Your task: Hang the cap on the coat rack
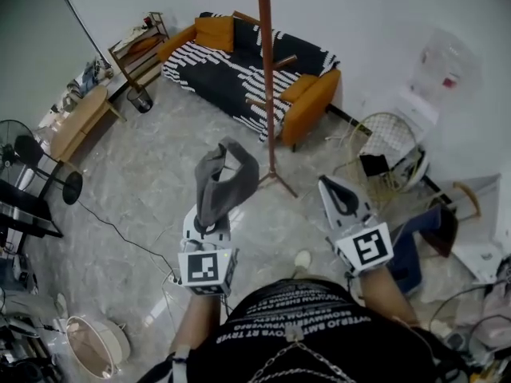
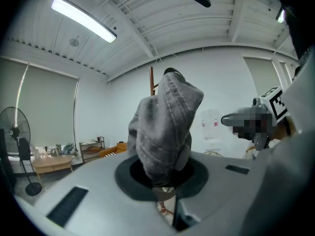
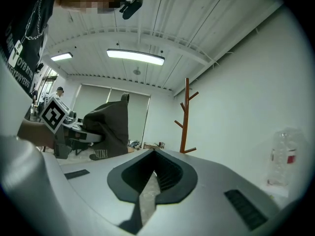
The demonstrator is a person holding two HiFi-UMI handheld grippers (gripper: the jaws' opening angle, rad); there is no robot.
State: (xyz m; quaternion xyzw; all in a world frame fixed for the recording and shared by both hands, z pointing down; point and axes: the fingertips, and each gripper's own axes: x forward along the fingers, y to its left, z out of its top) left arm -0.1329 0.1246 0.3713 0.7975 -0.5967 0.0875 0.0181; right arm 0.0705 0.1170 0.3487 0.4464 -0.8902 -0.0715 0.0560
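Note:
A grey cap (image 1: 227, 178) stands upright out of my left gripper (image 1: 214, 228), which is shut on its lower edge. In the left gripper view the cap (image 2: 167, 127) fills the middle, pinched at the jaws of the left gripper (image 2: 165, 178), and the brown coat rack (image 2: 151, 85) shows just behind it. The rack's pole (image 1: 267, 78) rises from the floor ahead of both grippers, slightly right of the cap. My right gripper (image 1: 329, 183) is to the right of the rack's base, shut with nothing in it. The right gripper view shows its closed tips (image 3: 154, 156), the rack (image 3: 186, 114) and the cap (image 3: 109, 127).
A black-and-white sofa (image 1: 239, 70) with orange cushions stands behind the rack. A fan (image 1: 32, 166), a wooden table (image 1: 80, 118) and a shelf (image 1: 140, 50) line the left. A wire chair (image 1: 383, 142), a water dispenser (image 1: 435, 78) and clutter fill the right.

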